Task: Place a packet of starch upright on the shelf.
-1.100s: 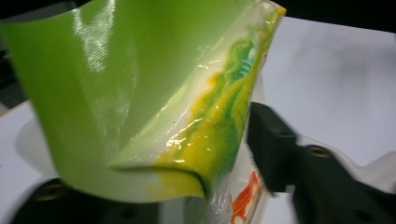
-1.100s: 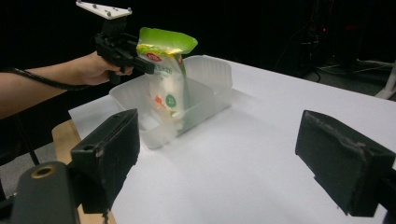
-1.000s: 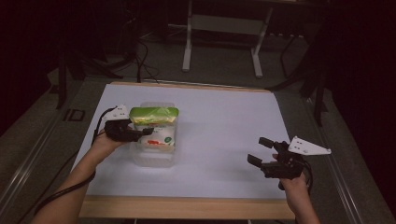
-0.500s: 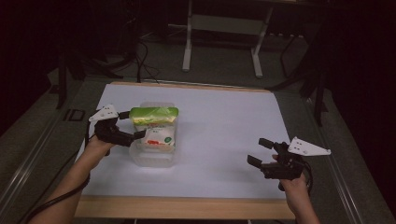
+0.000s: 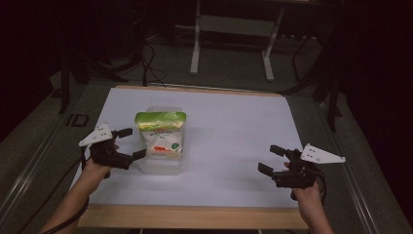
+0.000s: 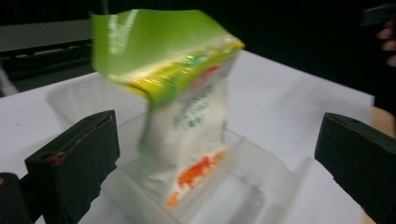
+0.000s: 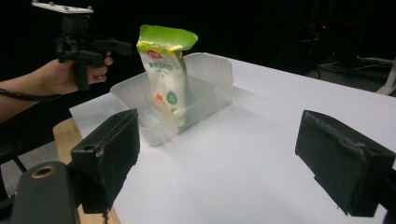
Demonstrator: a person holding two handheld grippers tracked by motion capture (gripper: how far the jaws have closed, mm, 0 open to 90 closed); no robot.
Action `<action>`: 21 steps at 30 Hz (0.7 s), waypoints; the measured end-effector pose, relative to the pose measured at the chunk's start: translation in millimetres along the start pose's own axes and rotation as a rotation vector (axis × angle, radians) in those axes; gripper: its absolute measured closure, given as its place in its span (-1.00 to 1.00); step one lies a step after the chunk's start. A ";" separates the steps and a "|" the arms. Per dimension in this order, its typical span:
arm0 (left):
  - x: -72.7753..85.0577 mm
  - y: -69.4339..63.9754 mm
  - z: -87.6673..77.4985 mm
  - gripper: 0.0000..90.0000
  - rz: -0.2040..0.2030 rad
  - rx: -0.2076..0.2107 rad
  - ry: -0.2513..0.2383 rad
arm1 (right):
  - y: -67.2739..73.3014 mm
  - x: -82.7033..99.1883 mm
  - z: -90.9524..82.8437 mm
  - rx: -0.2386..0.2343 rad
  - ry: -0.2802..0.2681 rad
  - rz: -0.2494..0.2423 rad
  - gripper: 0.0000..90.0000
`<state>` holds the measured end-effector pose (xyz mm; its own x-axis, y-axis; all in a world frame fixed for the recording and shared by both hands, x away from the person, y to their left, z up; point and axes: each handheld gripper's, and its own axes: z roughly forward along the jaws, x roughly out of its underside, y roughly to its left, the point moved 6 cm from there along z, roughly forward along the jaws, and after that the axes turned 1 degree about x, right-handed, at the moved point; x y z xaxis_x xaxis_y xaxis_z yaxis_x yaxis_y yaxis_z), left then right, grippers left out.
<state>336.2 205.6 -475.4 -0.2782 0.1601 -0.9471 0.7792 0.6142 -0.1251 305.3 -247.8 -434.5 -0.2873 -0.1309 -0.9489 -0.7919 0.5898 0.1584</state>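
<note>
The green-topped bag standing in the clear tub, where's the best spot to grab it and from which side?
Probably the flat green top band of the bag, from the left gripper side: it stands upright above the tub rim, so open jaws could pinch it clear of the walls.

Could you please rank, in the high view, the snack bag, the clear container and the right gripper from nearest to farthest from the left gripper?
1. Clear container, just right of the left gripper.
2. Snack bag, standing in it.
3. Right gripper, across the table.

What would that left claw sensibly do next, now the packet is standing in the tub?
Probably draw the left claw further away. Its jaws have just been opening and stand wide with nothing between them, and the packet stands in the clear tub on its own.
</note>
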 end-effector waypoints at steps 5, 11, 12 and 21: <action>7.7 -18.3 -9.1 -0.99 0.015 0.017 -0.015 | -1.0 3.7 0.2 0.001 0.005 0.010 -0.69; 13.5 -39.4 -12.4 -0.99 0.008 0.052 -0.032 | 0.5 4.6 0.3 -0.003 0.005 0.011 -0.69; 13.3 -43.5 -12.2 -0.99 0.010 0.059 -0.037 | 0.7 4.8 0.4 -0.003 0.005 0.011 -0.69; 13.1 -75.0 -2.8 -0.99 0.025 0.137 -0.046 | 1.1 10.6 0.9 -0.007 0.011 0.013 -0.69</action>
<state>272.5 163.8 -477.6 -0.2336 0.1363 -0.9627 0.8557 0.4990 -0.1370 301.9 -247.9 -444.6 -0.3030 -0.1323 -0.9438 -0.7919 0.5859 0.1722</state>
